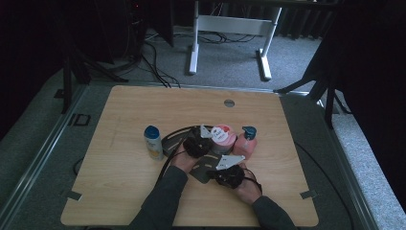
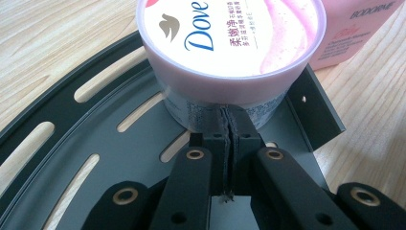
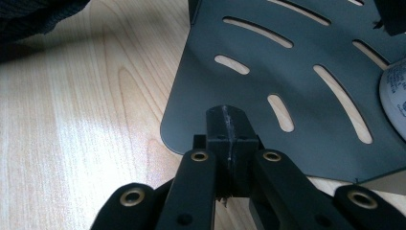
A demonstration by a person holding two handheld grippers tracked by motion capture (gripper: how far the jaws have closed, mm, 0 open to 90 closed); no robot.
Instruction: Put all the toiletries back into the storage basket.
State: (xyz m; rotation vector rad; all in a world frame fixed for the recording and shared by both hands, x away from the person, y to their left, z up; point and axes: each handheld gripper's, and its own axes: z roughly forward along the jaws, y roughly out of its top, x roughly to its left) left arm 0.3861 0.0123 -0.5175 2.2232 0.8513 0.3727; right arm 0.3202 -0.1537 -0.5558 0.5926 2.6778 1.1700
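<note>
Both the left gripper [image 2: 229, 125] and the right gripper [image 3: 229, 125] stood pressed together over the slotted dark rack [image 2: 95, 158], the left touching the Dove tub [image 2: 230, 43].

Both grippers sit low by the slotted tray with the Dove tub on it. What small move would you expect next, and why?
Probably the left gripper opens and eases forward around the Dove tub: its jaws are pressed together right at the tub's wall, gripping nothing. The tub stands on the dark slotted tray, and the right gripper, also closed, rests over the tray's corner.

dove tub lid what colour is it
White fading to pink, with blue lettering; the Dove tub lid shows best in the left gripper view.
</note>
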